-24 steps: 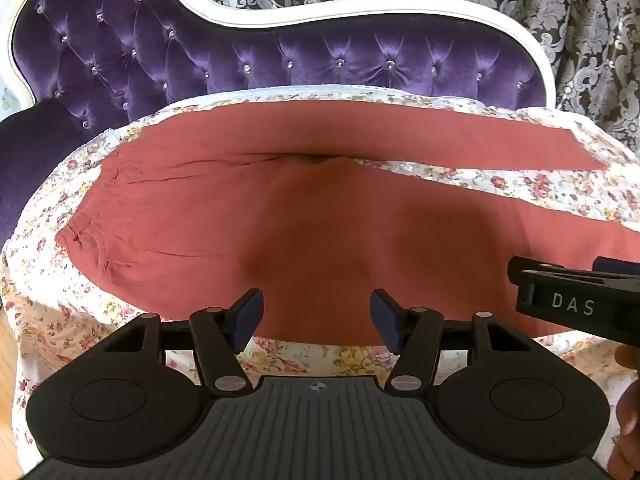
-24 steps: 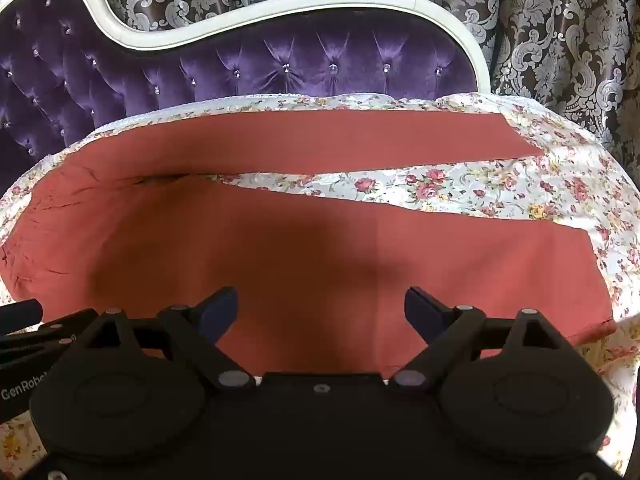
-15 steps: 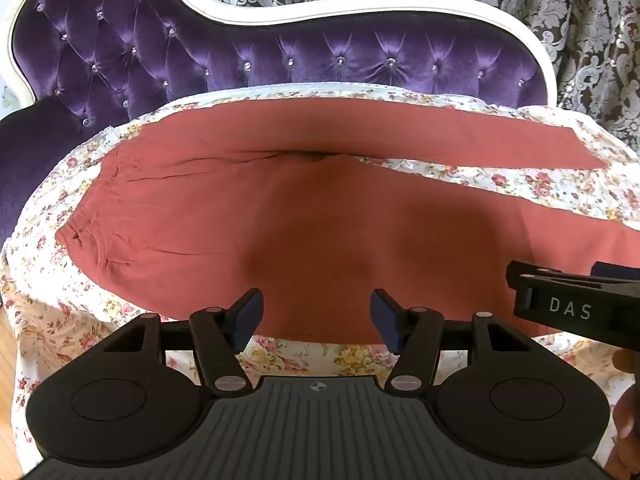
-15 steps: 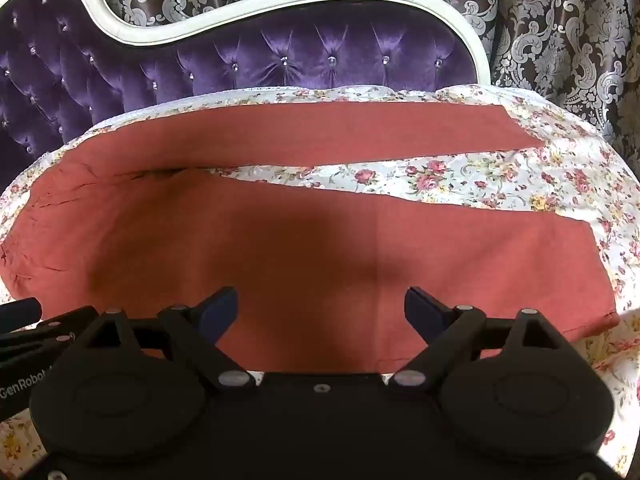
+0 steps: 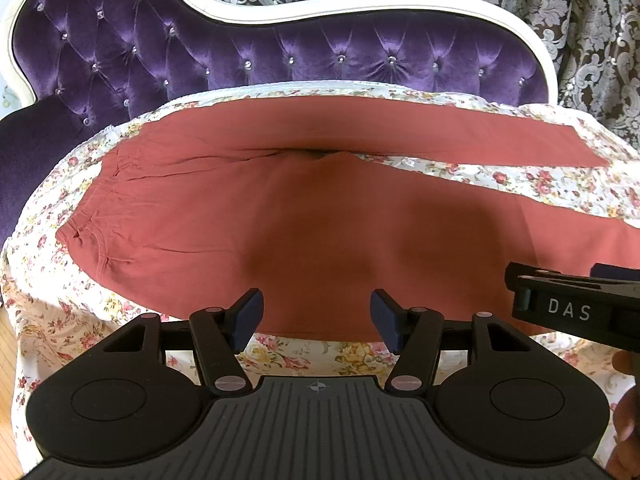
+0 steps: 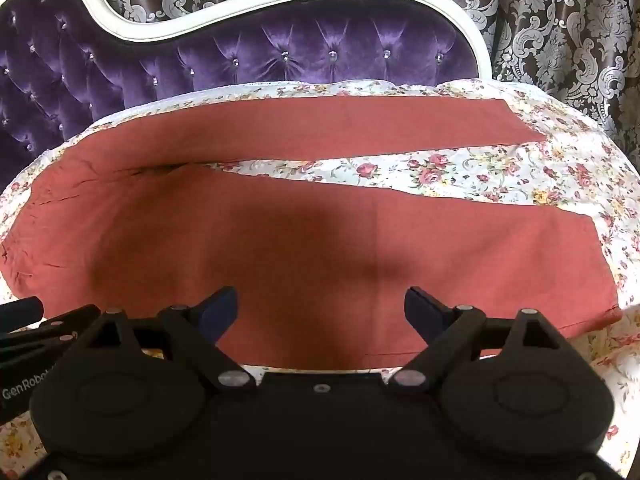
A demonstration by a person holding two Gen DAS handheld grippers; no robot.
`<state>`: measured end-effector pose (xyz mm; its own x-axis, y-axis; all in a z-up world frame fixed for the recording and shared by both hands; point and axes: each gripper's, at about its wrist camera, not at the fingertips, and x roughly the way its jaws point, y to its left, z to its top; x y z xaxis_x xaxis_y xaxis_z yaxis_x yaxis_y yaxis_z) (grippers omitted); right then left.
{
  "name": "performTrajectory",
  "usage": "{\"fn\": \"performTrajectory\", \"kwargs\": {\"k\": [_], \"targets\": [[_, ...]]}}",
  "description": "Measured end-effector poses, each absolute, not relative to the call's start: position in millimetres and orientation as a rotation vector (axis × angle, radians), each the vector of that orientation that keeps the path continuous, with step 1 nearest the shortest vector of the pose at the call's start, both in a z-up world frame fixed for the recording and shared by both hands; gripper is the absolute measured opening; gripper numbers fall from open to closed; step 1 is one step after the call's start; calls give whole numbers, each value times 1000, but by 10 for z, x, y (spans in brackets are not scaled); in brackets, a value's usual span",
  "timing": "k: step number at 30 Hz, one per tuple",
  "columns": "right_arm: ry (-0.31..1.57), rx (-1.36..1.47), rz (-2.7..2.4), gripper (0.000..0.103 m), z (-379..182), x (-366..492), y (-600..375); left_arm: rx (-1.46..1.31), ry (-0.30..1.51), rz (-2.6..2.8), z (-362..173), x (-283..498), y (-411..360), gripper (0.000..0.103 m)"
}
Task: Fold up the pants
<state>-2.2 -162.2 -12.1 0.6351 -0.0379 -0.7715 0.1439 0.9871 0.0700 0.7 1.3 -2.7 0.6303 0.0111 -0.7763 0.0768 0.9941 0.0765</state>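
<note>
- The pants (image 5: pixel 320 216) are a rust-red, matte woven cloth, lying flat and spread across a floral sheet (image 5: pixel 560 184); the waistband, gathered into small puckers, points left, and the two legs run right, parted in a narrow V that shows the sheet between them.
- The near leg ends in a straight hem at the right in the right wrist view, and the far leg (image 6: pixel 360 128) lies close to the sofa back.
- Readable writing: white letters "DAS" on the side of the right gripper (image 5: pixel 572 308) as seen from the left wrist camera, and "GenRobot", cut off at the edge, on the left gripper (image 6: pixel 24 392) in the right wrist view.
- The left gripper (image 5: pixel 316 314) hovers at the near edge of the pants, level, its dark blue pads (image 5: pixel 250 312) wide apart with nothing between them.
- The right gripper (image 6: pixel 320 312) is likewise poised over the near leg's lower edge, jaws spread wide and holding nothing; the two tools sit side by side.
- A bit of the person's hand (image 5: pixel 626 420) shows at the right margin.
- The sheet is pale cotton printed with small roses.
- Behind stands a sofa (image 5: pixel 280 52) of tufted purple velvet with crystal buttons and a curved white frame.
- A dark curtain (image 6: pixel 560 20) with silver damask hangs beyond.
</note>
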Motion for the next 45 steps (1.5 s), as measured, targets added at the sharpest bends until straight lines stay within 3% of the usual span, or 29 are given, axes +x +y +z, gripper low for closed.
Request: {"fn": "performTrajectory", "kwargs": {"k": [45], "targets": [[906, 163, -93, 89, -113, 54, -1651, 85, 888, -35, -45, 49, 17, 58]]}}
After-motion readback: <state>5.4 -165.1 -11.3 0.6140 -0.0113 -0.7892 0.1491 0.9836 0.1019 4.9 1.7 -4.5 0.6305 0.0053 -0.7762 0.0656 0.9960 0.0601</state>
